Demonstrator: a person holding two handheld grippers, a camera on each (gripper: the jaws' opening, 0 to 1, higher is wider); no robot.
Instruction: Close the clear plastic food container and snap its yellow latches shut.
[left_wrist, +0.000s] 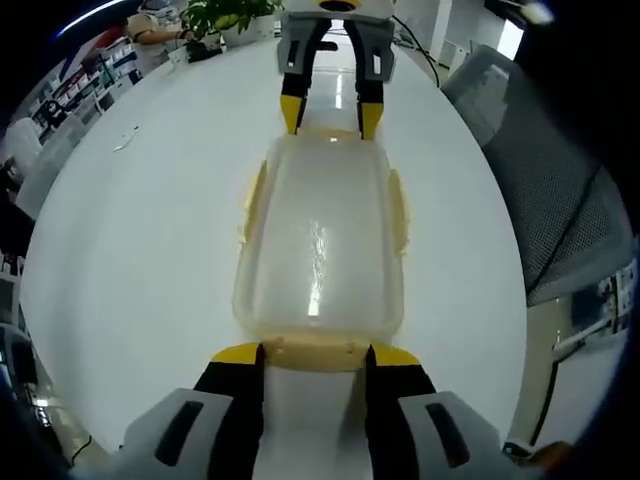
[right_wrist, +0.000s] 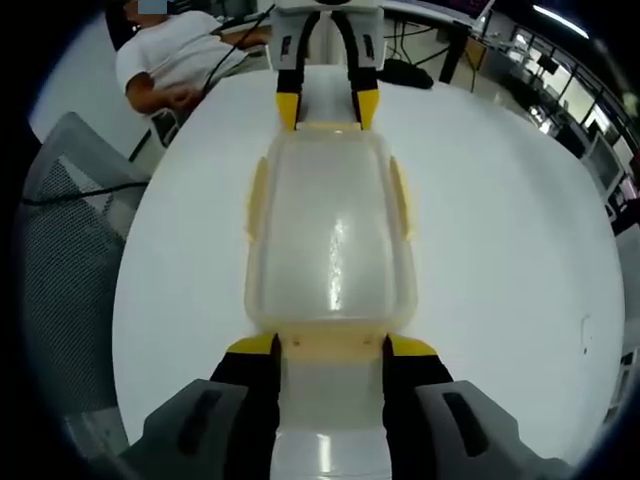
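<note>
The clear plastic container (left_wrist: 320, 240) lies lengthwise on the white table (left_wrist: 150, 250) with its lid resting on top. Pale yellow latches (left_wrist: 400, 210) run along its long sides, and another latch (left_wrist: 312, 352) is at the near end. My left gripper (left_wrist: 316, 360) is open, its yellow-tipped jaws straddling that end latch. My right gripper (left_wrist: 330, 115) stands open at the far end. In the right gripper view the same container (right_wrist: 330, 240) stretches away. There my right gripper (right_wrist: 332, 352) straddles its near end latch (right_wrist: 332, 338), and the left gripper (right_wrist: 327, 107) sits at the far end.
A grey mesh chair (left_wrist: 560, 190) stands beside the table's edge, also seen as a mesh chair (right_wrist: 60, 250). A person in a white shirt (right_wrist: 175, 60) sits at the table's far side. A potted plant (left_wrist: 225, 15) and a dark object (right_wrist: 405, 72) sit on the table.
</note>
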